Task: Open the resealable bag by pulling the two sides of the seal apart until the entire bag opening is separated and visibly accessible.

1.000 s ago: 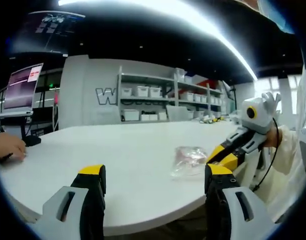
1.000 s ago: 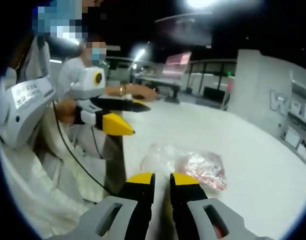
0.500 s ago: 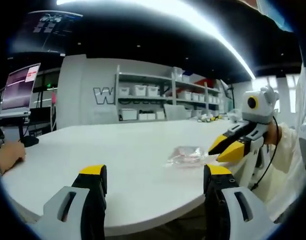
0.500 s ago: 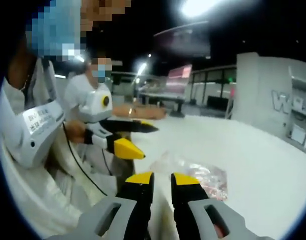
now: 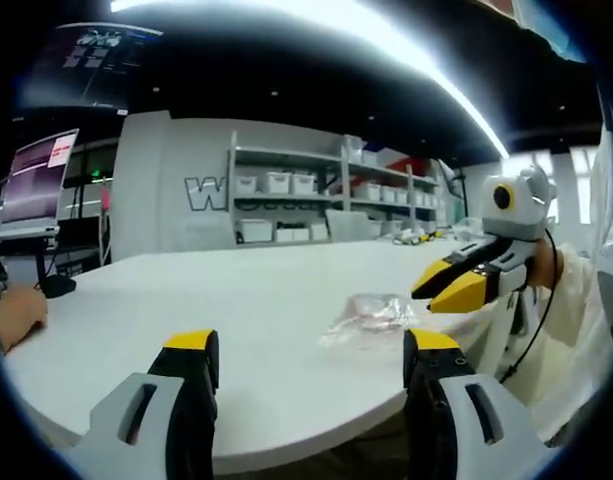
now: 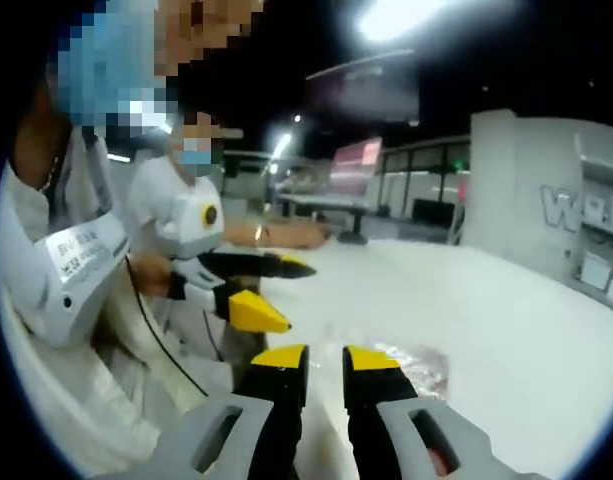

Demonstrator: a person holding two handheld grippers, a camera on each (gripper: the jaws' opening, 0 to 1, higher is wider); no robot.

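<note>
- Left gripper view: the resealable bag (image 5: 366, 315) lies flat on the white table (image 5: 236, 320), toward the near right edge, a clear pouch with pinkish contents.
- The left gripper (image 5: 311, 350) has its jaws spread wide, well short of the bag and touching nothing.
- The right gripper (image 5: 448, 288) comes in from the right of this view, its yellow-tipped jaws slightly parted; it hangs just above and to the right of the bag, apart from it.
- Right gripper view: the right gripper (image 6: 326, 358) shows its own jaws standing close together with a narrow gap, and nothing between them.
- The bag (image 6: 411, 365) sits just beyond those tips on the table (image 6: 506, 320); the left gripper (image 6: 276, 295) enters from the left, jaws open, near the bag's left side but not on it.
- Neither view is sharp enough to show the seal strip or tell which edge of the bag carries it.
- Judged from this, the task is at its very start: the bag looks closed and unheld, both sides of the seal are yet to be pinched, and all of the pulling apart remains.
- Far shelves (image 5: 326, 200) with white bins stand behind the table.
</note>
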